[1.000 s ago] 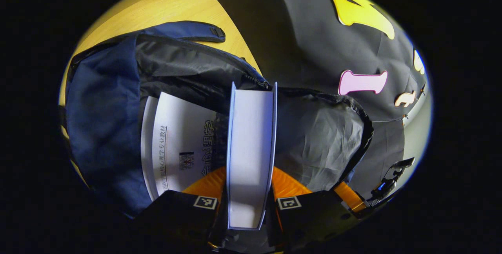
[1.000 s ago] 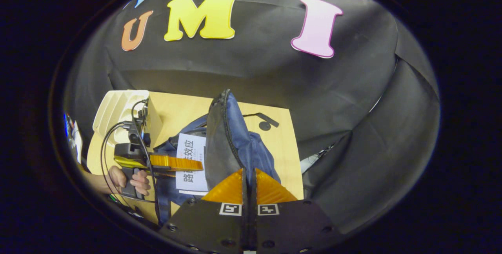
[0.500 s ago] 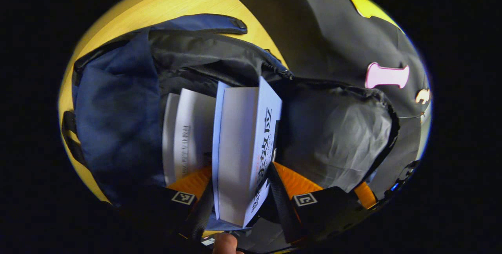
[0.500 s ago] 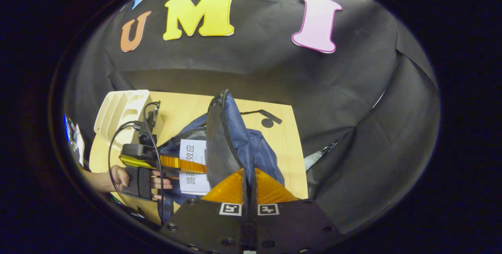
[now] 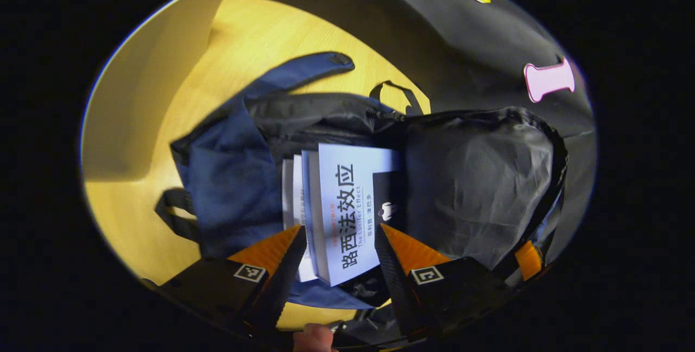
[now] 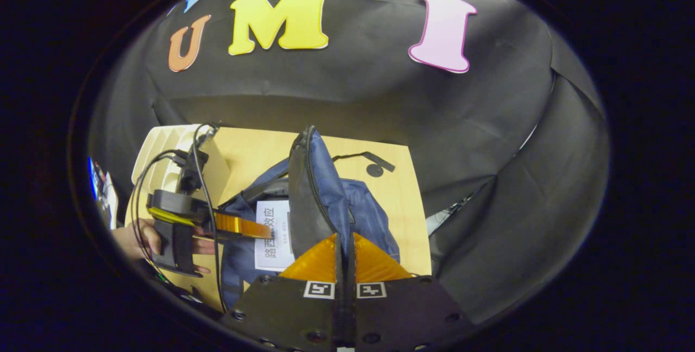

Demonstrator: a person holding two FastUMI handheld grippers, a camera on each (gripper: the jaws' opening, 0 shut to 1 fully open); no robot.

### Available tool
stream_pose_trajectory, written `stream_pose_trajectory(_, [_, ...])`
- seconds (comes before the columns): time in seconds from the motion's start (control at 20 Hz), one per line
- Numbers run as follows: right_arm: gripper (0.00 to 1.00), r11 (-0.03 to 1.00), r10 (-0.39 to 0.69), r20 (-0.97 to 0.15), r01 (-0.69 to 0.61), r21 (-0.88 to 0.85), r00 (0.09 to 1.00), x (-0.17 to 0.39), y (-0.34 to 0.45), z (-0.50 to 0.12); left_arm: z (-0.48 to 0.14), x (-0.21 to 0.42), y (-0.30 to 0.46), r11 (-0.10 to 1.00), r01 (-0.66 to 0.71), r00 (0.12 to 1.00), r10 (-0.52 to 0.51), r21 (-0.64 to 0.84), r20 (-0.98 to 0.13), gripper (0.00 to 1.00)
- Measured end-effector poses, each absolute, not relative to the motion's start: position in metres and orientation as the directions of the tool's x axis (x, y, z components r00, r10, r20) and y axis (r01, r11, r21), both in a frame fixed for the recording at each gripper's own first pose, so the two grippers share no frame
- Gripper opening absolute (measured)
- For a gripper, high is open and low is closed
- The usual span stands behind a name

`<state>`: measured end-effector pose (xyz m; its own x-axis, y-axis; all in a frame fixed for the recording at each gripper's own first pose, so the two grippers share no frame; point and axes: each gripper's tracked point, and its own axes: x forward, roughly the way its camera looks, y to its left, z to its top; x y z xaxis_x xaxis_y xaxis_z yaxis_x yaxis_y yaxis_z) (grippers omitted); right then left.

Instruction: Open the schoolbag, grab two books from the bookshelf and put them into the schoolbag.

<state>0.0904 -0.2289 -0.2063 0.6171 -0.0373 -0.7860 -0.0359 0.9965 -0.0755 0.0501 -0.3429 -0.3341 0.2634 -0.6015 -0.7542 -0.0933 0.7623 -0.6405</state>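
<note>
The blue schoolbag (image 5: 228, 178) lies open on the wooden table. A white book with a printed cover (image 5: 347, 205) rests inside it on top of another white book (image 5: 289, 189). My left gripper (image 5: 337, 232) stands open just in front of the bag's mouth, its fingers on either side of the top book and apart from it. My right gripper (image 6: 344, 240) is shut on the edge of the bag's flap (image 6: 307, 189) and holds it upright; the flap's dark lining (image 5: 478, 178) faces the left gripper view. The right gripper view shows the left gripper (image 6: 260, 228) beside the book (image 6: 273, 230).
A cream bookshelf rack (image 6: 163, 151) stands at the table's left end, behind the hand (image 6: 130, 238) holding the left gripper. A loose strap end (image 6: 374, 164) lies on the bare table (image 6: 402, 221) beyond the bag. Black cloth walls close the back and right.
The left gripper opened and let go of the book, which tipped flat onto the other book in the bag. The left gripper drew back. The right gripper kept the flap up.
</note>
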Motion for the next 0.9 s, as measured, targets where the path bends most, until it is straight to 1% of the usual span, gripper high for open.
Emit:
stream_pose_trajectory(0.2, [0.0, 0.997, -0.023, -0.781, -0.046, -0.066, 0.624, 0.09, -0.219, -0.206, -0.303, 0.07, -0.312, 0.839, 0.037, 0.393, -0.512, -0.543, -0.764, 0.82])
stream_pose_trajectory(0.3, [0.0, 0.997, -0.015, -0.778, -0.051, -0.06, 0.628, 0.089, -0.212, -0.206, -0.288, 0.079, -0.293, 0.869, 0.071, 0.456, -0.464, -0.489, -0.759, 0.82])
stream_pose_trajectory(0.45, [0.0, 0.997, -0.003, -0.771, -0.057, -0.051, 0.637, 0.084, -0.201, -0.205, -0.264, 0.092, -0.255, 0.924, 0.125, 0.551, -0.368, -0.363, -0.749, 0.82])
stream_pose_trajectory(0.5, [0.0, 0.997, 0.002, -0.768, -0.06, -0.048, 0.64, 0.083, -0.196, -0.204, -0.252, 0.095, -0.244, 0.93, 0.14, 0.581, -0.355, -0.34, -0.733, 0.82])
stream_pose_trajectory(0.65, [0.0, 0.997, 0.017, -0.761, -0.069, -0.037, 0.648, 0.078, -0.182, -0.201, -0.214, 0.103, -0.205, 0.961, 0.163, 0.684, -0.272, -0.221, -0.677, 0.82])
stream_pose_trajectory(0.9, [0.0, 0.998, 0.042, -0.752, -0.069, -0.004, 0.658, 0.065, -0.153, -0.201, -0.145, 0.103, -0.137, 0.989, 0.087, 0.826, -0.139, -0.12, -0.546, 0.81])
